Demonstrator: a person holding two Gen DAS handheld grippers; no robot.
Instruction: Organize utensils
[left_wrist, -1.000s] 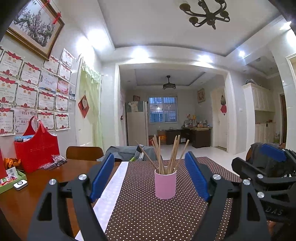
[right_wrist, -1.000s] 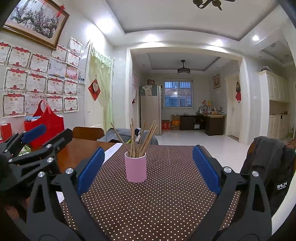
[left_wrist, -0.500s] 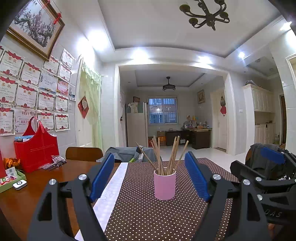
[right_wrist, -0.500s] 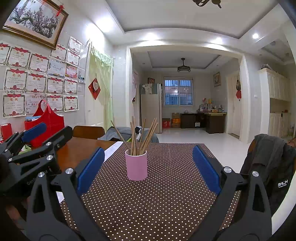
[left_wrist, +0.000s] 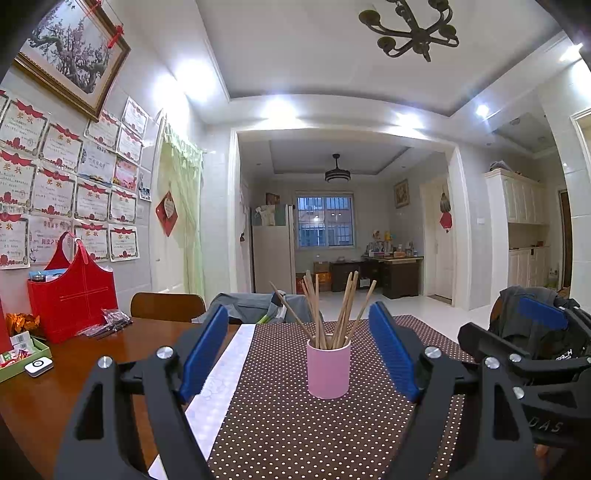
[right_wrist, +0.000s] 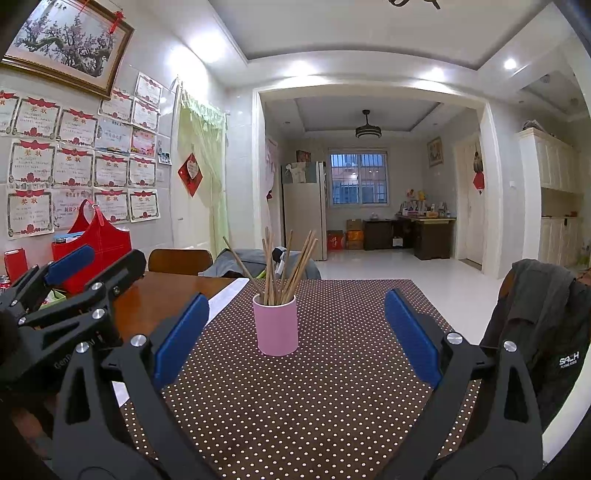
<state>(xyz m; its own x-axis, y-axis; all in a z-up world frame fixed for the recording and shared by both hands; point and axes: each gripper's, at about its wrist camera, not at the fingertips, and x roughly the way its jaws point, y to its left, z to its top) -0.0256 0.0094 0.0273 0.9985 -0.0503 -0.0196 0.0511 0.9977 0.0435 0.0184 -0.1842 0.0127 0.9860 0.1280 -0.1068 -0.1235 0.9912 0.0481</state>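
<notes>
Both grippers held level and side by side, jaws wide apart, nothing between them.

The left gripper (left_wrist: 298, 349) points straight forward, its two black fingers spread wide with the blue pads (left_wrist: 206, 347) facing each other, and it holds nothing. The right gripper (right_wrist: 292, 338) has the same pose: fingers spread wide, blue pads (right_wrist: 413, 336) turned inward, nothing grasped. In the left wrist view the right gripper (left_wrist: 532, 332) shows at the right edge, close beside the left one and at about the same height. In the right wrist view the left gripper (right_wrist: 77, 269) shows at the left edge, also with its fingers apart. No hand or sleeve can be seen clearly.
</notes>
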